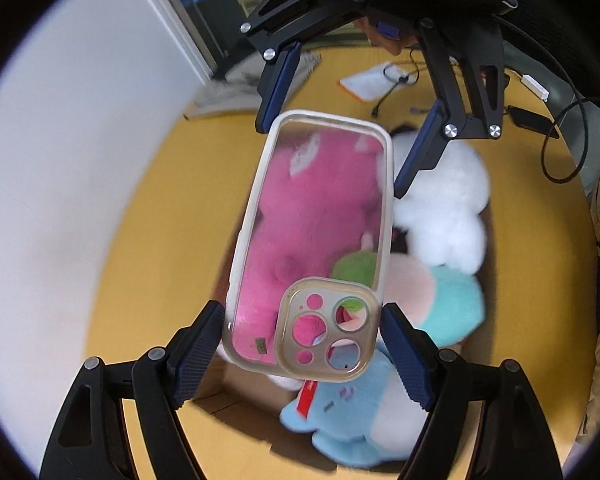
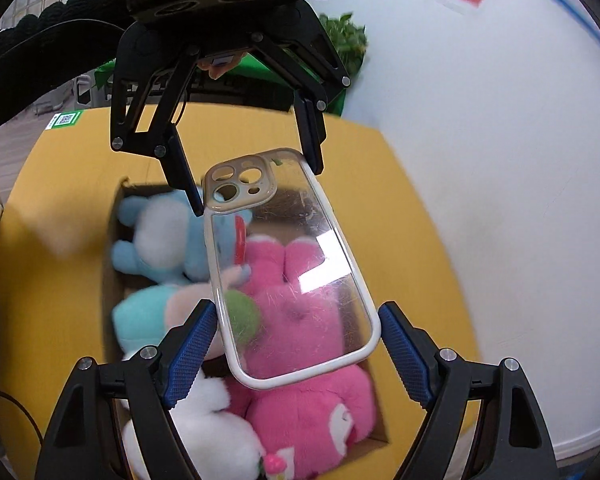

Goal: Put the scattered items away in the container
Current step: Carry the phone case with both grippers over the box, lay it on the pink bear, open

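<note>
A clear phone case (image 1: 312, 248) with a white rim hangs over an open cardboard box (image 1: 240, 392) full of plush toys. My left gripper (image 1: 300, 352) has its pads at the camera end, one on each side edge. My right gripper (image 1: 332, 152) faces it from the far end, its pads at the other end of the case. In the right wrist view the case (image 2: 288, 272) spans from my right gripper (image 2: 298, 344) to my left gripper (image 2: 256, 184). Both sets of jaws stand wide, pads at or very near the rim. The box (image 2: 112, 280) holds pink (image 2: 300, 400), white, blue and teal plushes.
The box sits on a yellow table (image 1: 160, 220). A notepad (image 1: 368, 80), cables and a dark phone (image 1: 532, 120) lie at the far side. A white wall (image 2: 500, 160) is close by. A green plant (image 2: 344, 40) stands beyond the table.
</note>
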Motion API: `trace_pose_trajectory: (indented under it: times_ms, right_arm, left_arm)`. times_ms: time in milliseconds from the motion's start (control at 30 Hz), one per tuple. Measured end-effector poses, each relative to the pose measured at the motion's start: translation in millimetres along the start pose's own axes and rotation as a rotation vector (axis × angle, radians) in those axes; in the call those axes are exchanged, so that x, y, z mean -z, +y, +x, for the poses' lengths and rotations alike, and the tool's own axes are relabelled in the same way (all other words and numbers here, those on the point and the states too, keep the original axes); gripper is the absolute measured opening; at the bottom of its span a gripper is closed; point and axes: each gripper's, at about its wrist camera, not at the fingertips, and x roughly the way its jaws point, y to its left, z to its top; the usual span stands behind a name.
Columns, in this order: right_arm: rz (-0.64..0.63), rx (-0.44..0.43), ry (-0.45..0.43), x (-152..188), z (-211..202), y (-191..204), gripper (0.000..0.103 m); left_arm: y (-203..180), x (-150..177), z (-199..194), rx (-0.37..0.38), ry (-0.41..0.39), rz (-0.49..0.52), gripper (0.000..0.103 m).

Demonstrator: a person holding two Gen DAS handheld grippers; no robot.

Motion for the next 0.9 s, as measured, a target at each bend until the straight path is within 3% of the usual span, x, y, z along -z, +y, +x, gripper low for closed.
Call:
trace_pose_trajectory:
  times_ms: [200,300,467,567,700,800,900]
  right_arm:
    - [0.069,-0.112,0.079,42,98,-11,0.086]
    - [0.104,-0.147,0.100,59,129,-13,0.087]
    - [0.173,-0.180,0.072,67,130,-17,0.087]
    - [0.174,-0.175,0.108,72,134,-11,0.084]
    - [0.223,-0.153,0.135,76,129,-7,0.082]
    - [0.274,-0.083,0.142,78,109,-5,0.090]
    - [0.314,-0.035,0.109,82,79,-5,0.099]
  left_arm:
    - [11,20,104,0.112,0.074,-0.046,0.080]
    - [16,23,118,0.128,0.064,-0.073,0.082]
    - [17,27,109,0.128,0.041,-0.114,0.085]
    - [16,27,92,0.101,0.020,-0.142,0.085]
    - [9,38,68,0.056,0.049,-0.166,0.085]
    - [3,55,40,0.016,0.035,-0.234,0.085]
    - [-1,71,7,-0.048,-0.031,-0.316,0.085]
